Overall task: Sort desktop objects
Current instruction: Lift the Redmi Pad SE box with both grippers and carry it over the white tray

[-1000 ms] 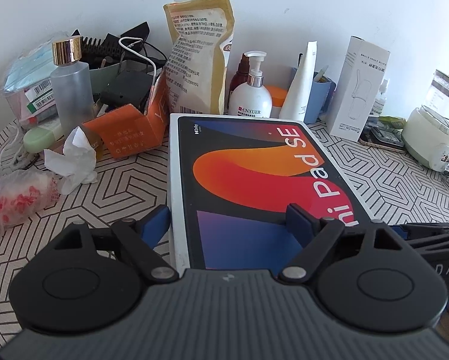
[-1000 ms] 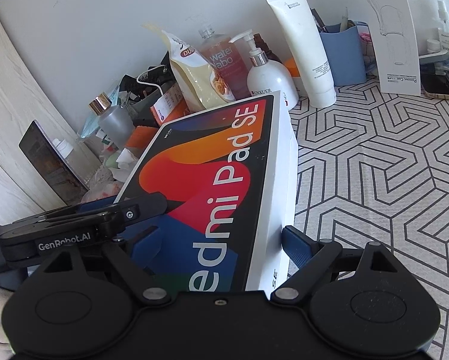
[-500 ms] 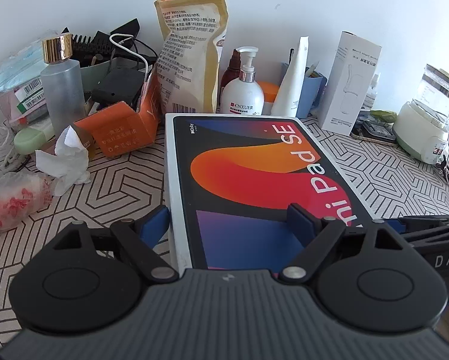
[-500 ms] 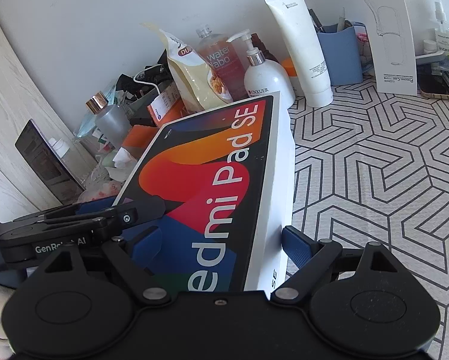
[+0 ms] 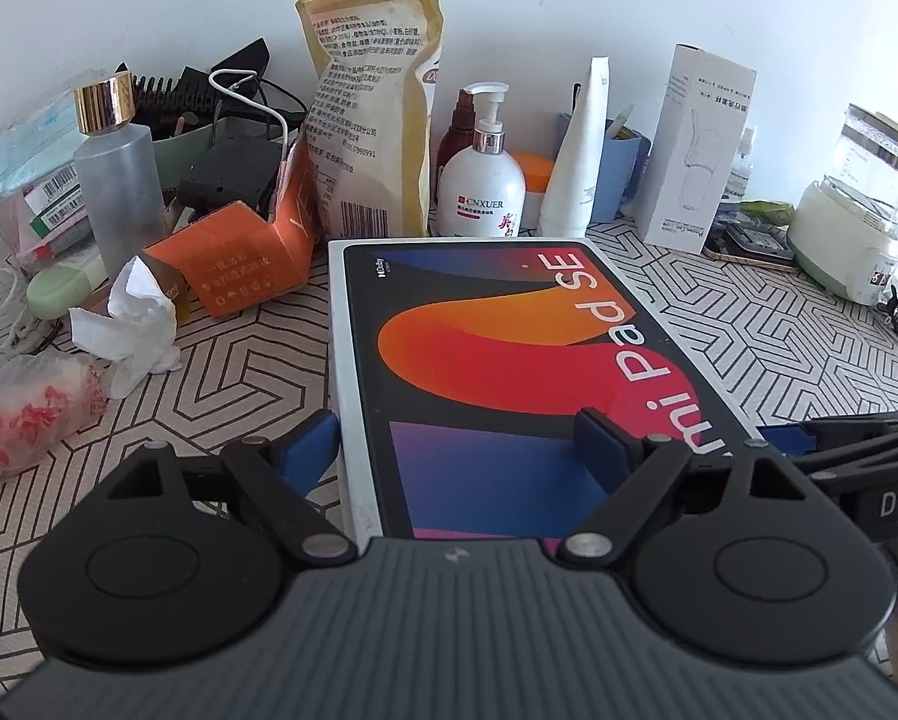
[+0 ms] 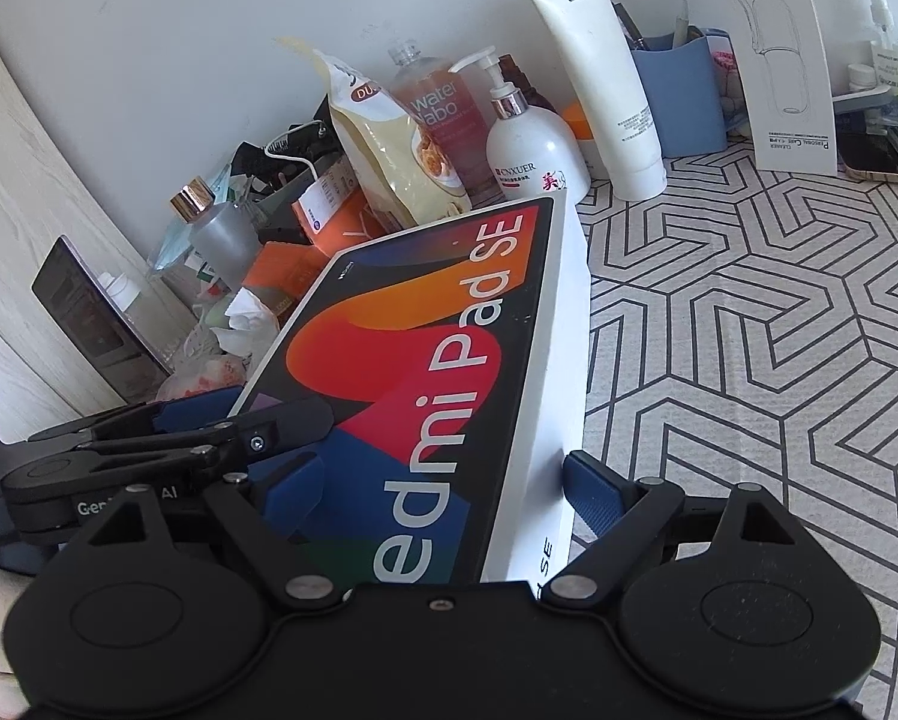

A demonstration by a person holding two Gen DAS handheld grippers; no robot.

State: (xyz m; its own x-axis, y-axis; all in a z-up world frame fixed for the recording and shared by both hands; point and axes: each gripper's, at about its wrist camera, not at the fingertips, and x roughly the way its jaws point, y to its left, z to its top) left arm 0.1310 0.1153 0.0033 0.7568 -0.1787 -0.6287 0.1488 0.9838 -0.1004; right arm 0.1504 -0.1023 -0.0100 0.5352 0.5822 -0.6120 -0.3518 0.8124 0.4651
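Observation:
A Redmi Pad SE tablet box (image 5: 508, 330) with an orange, red and blue lid lies lengthwise on the patterned table (image 5: 778, 336). My left gripper (image 5: 456, 447) is open and straddles its near left edge. One blue pad sits beside the white left side, and the other is over the lid. My right gripper (image 6: 443, 486) is open too and straddles the near right edge of the box (image 6: 449, 330). Its right pad is against the white side. Each view shows the other gripper: the left gripper (image 6: 209, 426) and the right gripper (image 5: 838, 450).
Along the wall behind the box stand a yellow food bag (image 5: 371, 108), a white pump bottle (image 5: 481, 186), a white tube (image 5: 574, 162) and a white carton (image 5: 697, 150). At the left are an orange carton (image 5: 239, 264), a crumpled tissue (image 5: 131, 324) and a frosted bottle (image 5: 116, 180). A kettle (image 5: 856, 228) stands far right.
Both views have shifted only slightly. The box keeps the same place between the fingers of both grippers, and the finger spacing is unchanged.

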